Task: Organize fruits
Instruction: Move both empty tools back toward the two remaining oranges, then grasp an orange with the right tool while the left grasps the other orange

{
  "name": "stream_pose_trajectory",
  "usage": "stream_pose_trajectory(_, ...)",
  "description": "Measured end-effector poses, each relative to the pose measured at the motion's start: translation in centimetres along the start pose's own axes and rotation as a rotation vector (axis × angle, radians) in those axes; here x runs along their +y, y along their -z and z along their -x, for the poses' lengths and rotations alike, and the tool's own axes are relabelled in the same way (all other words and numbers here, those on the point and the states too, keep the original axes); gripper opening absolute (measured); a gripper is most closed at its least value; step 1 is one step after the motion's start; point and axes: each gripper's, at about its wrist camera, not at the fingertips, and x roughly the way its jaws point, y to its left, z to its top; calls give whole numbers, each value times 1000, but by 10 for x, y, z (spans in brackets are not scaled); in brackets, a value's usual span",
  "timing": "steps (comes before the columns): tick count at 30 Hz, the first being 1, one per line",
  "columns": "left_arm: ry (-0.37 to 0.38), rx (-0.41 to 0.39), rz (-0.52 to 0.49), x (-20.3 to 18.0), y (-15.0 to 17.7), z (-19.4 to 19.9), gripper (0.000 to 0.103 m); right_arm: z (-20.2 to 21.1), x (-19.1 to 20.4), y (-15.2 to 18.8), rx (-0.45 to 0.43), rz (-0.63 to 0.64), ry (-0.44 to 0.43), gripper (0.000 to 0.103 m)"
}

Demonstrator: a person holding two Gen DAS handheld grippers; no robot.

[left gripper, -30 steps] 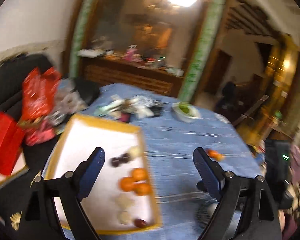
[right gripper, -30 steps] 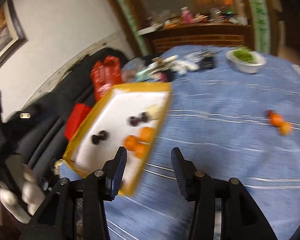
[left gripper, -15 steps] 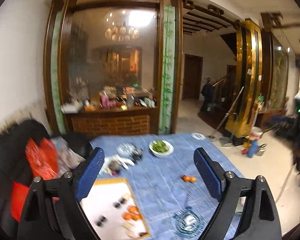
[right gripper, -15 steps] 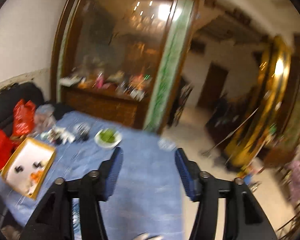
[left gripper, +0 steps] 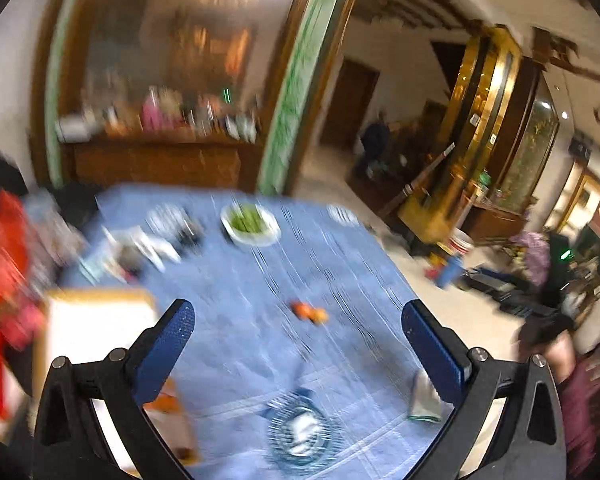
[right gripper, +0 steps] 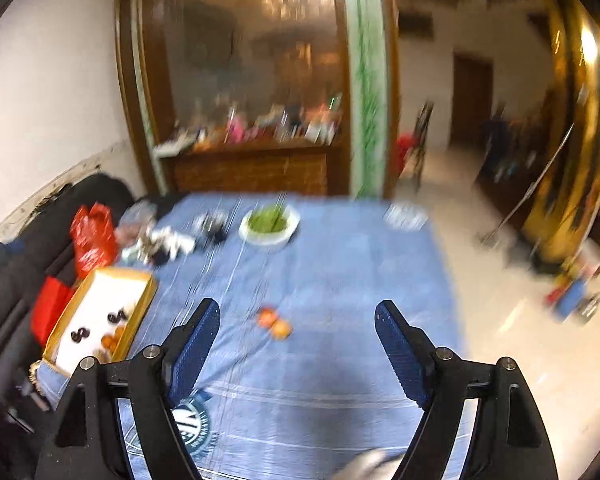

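Two small orange fruits (left gripper: 309, 312) lie together on the blue tablecloth; they also show in the right wrist view (right gripper: 275, 322). A white tray with a yellow rim (right gripper: 142, 296) at the table's left edge holds dark fruits (right gripper: 117, 316) and orange fruits (right gripper: 112, 340); it shows blurred in the left wrist view (left gripper: 96, 320). My left gripper (left gripper: 298, 332) is open and empty, held above the table. My right gripper (right gripper: 298, 330) is open and empty, above the cloth with the loose orange fruits ahead between its fingers.
A white bowl of green food (right gripper: 269, 224) stands at the table's far side, also in the left wrist view (left gripper: 250, 224). Clutter (right gripper: 168, 242) and red bags (right gripper: 92, 236) lie at the far left. A small plate (right gripper: 404, 216) sits at the far right corner.
Both views have tilted down toward the table again. The right gripper has opened wider than one second ago. Both grippers stay empty.
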Motion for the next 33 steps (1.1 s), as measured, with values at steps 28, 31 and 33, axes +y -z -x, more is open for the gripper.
stream_pose_trajectory(28, -57, 343, -188, -12, 49, -351, 68, -263, -30, 67, 332, -57, -184, 35)
stream_pose_trajectory(31, -60, 344, -225, -18, 52, -363, 68, -250, -44, 69, 334, -85, -179, 35)
stream_pose_trajectory(33, -61, 353, -256, -22, 59, -368, 68, -241, -52, 71, 331, -100, -168, 35)
